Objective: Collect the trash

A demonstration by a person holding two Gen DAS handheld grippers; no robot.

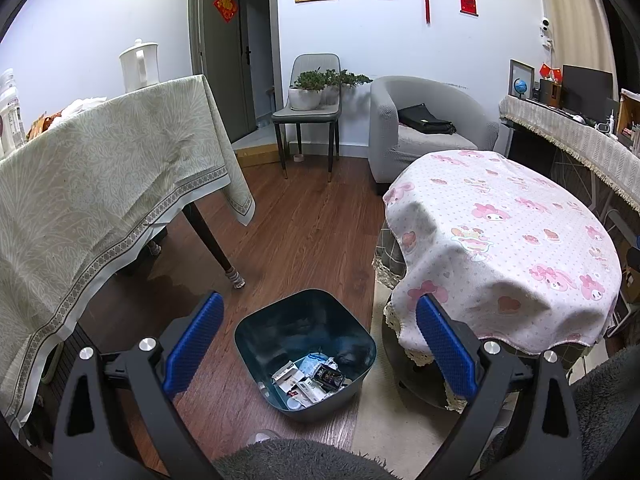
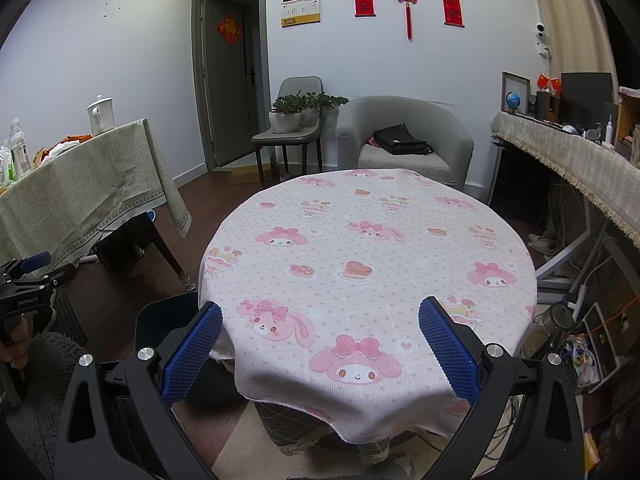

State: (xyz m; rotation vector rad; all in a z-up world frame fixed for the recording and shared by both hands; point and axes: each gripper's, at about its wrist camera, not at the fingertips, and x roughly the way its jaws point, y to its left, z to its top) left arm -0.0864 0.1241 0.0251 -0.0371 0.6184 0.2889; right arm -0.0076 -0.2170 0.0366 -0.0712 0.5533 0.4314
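Observation:
A dark teal trash bin (image 1: 256, 330) stands on the wood floor between the two tables. Several pieces of trash (image 1: 310, 380), wrappers and small cartons, lie at its bottom. My left gripper (image 1: 318, 336) is open and empty, held above the bin with the bin between its blue pads. My right gripper (image 2: 320, 338) is open and empty above the near edge of the round table (image 2: 360, 248) with the pink bunny cloth. The bin's rim (image 2: 160, 316) shows partly at the table's left in the right wrist view. The left gripper (image 2: 36, 270) also shows at the far left there.
A table with a beige patterned cloth (image 1: 100, 184) stands left, carrying a white kettle (image 1: 140, 64) and bottles. A grey armchair (image 1: 424, 120) with a black bag, a chair with potted plants (image 1: 312, 96) and a cluttered side desk (image 2: 568, 148) line the back and right.

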